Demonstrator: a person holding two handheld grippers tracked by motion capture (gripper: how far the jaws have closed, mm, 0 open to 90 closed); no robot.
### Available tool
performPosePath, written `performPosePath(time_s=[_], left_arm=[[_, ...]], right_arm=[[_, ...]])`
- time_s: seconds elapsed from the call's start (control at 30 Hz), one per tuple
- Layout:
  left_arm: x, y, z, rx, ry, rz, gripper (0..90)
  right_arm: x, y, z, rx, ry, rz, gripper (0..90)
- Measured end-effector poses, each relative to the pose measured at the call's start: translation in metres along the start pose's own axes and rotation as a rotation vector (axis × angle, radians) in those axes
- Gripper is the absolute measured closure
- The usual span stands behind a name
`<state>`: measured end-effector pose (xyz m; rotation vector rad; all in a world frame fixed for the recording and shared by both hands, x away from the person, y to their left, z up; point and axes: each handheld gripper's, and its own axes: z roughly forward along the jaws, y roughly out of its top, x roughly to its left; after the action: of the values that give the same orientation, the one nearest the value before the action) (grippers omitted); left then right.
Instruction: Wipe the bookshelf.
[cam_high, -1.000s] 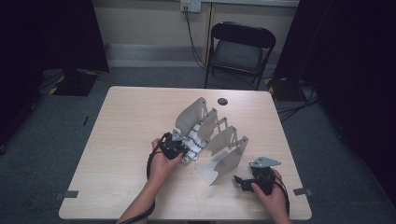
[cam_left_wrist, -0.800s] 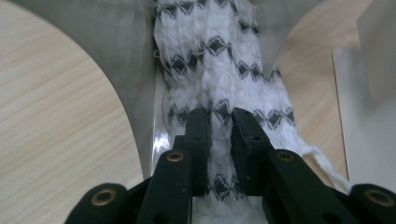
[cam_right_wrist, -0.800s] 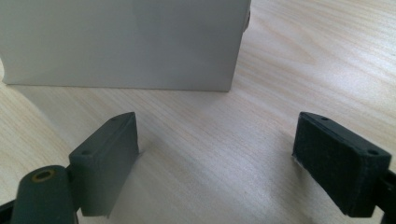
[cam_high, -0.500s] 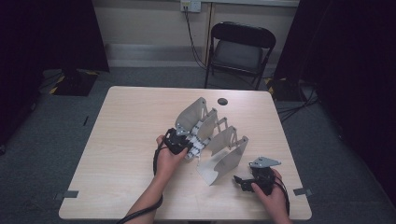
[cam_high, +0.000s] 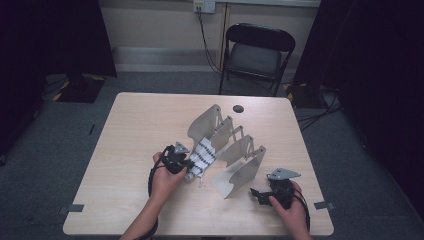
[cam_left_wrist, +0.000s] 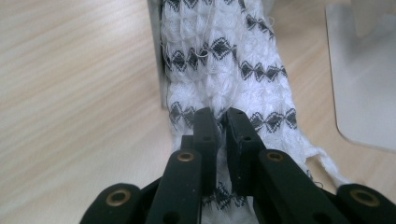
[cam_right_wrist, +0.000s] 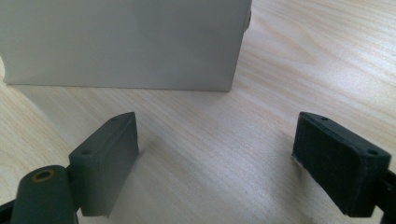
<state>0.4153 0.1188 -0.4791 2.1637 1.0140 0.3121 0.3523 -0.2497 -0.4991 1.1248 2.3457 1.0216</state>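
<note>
A white knitted cloth (cam_high: 204, 156) with rows of black bow shapes hangs out of a grey metal rack (cam_high: 239, 174) of several upright curved panels in the middle of the table. My left gripper (cam_high: 191, 167) is shut on the cloth's near end. In the left gripper view its jaws (cam_left_wrist: 222, 117) have just been closing and pinch a fold of the cloth (cam_left_wrist: 224, 65). My right gripper (cam_high: 256, 194) rests open on the table near the front right. In the right gripper view the right gripper (cam_right_wrist: 217, 140) holds nothing and faces the rack's nearest panel (cam_right_wrist: 121, 42).
A small black round disc (cam_high: 238, 108) lies near the far edge of the wooden table (cam_high: 125, 130). A black folding chair (cam_high: 257, 52) stands beyond it. In the left gripper view another grey panel (cam_left_wrist: 364, 70) stands to the right of the cloth.
My left gripper first edged toward the rack, then drew back to the near left with the cloth in its jaws. The right gripper has stayed put.
</note>
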Motion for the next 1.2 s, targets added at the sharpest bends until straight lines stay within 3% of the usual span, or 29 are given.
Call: performPosePath(time_s=[0.2, 0.43, 0.5, 0.7, 0.93, 1.2], left_arm=[[-0.002, -0.001, -0.002, 0.002, -0.002, 0.007, 84.7], [-0.009, 0.018, 0.017, -0.025, -0.002, 0.028, 84.4], [-0.011, 0.030, 0.028, -0.034, 0.011, 0.042, 84.3], [-0.016, 0.043, 0.042, -0.051, 0.038, 0.057, 83.0], [-0.015, 0.039, 0.042, -0.053, 0.027, 0.046, 82.7], [-0.013, 0.026, 0.027, -0.030, -0.008, 0.044, 83.2]], right_arm=[[0.000, 0.000, 0.000, 0.000, 0.000, 0.000, 13.6], [0.000, 0.000, 0.000, 0.000, 0.000, 0.000, 13.6], [0.000, 0.000, 0.000, 0.000, 0.001, 0.000, 13.6], [0.000, 0.000, 0.000, 0.000, 0.001, 0.000, 13.6], [0.000, 0.000, 0.000, 0.000, 0.001, 0.000, 13.6], [0.000, 0.000, 0.000, 0.000, 0.000, 0.000, 13.6]])
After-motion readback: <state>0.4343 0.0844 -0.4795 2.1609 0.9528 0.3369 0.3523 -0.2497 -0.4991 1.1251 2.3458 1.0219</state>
